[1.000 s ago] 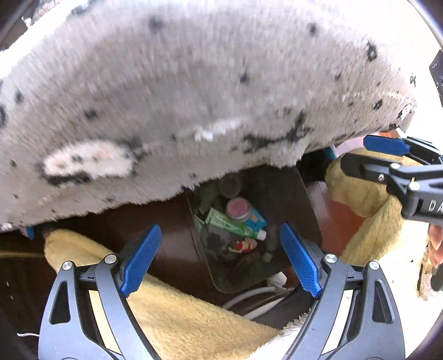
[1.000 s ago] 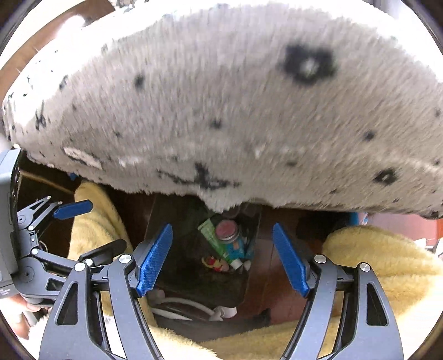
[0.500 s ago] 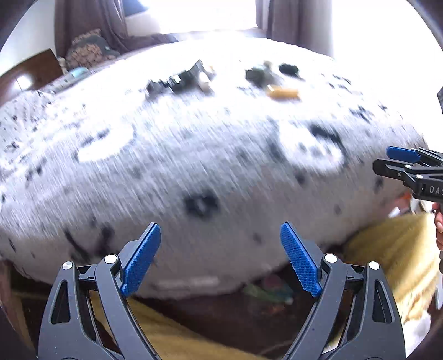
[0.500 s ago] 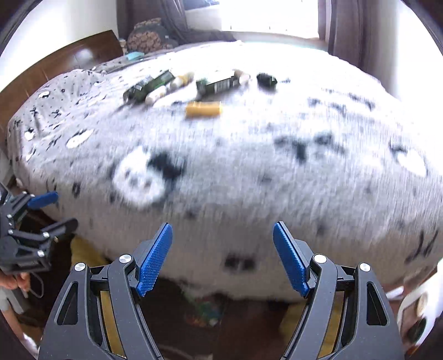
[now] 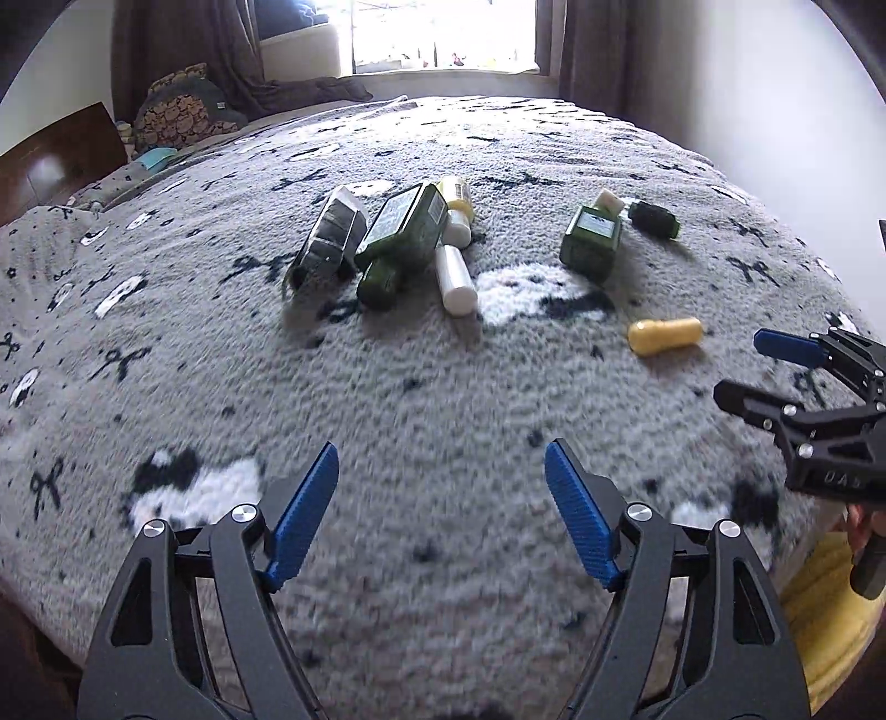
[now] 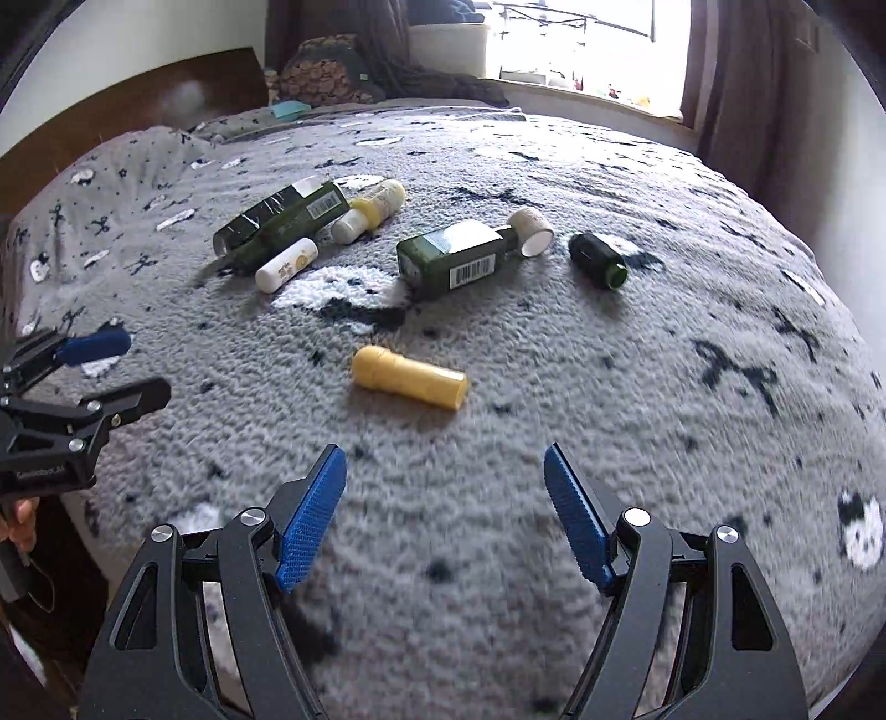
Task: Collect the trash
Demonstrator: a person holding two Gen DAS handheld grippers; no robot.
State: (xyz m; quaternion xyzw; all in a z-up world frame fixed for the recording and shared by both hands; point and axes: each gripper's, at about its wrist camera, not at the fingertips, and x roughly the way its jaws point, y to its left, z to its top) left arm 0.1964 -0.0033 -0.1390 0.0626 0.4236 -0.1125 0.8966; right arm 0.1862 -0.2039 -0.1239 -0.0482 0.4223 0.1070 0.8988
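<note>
Several empty containers lie on a grey patterned blanket (image 5: pixel 387 399). A yellow tube (image 6: pixel 408 378) lies nearest, also in the left wrist view (image 5: pixel 664 335). Behind it lie a green bottle with a white cap (image 6: pixel 459 257), a small dark green bottle (image 6: pixel 598 259), a white tube (image 6: pixel 286 265), a yellow-white tube (image 6: pixel 370 212) and a large green bottle (image 6: pixel 288 221) beside a clear wrapper (image 5: pixel 326 241). My left gripper (image 5: pixel 442 515) is open and empty above the blanket's near edge. My right gripper (image 6: pixel 444 512) is open and empty, just short of the yellow tube.
A wooden headboard (image 6: pixel 138 94) stands at the far left with a patterned cushion (image 6: pixel 326 69) by it. A bright window (image 5: pixel 443 30) with dark curtains is behind the bed. A yellow towel (image 5: pixel 830 609) shows at the bed's lower right edge.
Both grippers have risen from the dark bin below the bed edge to above the blanket. The containers on the bed are now in view. Both stay open.
</note>
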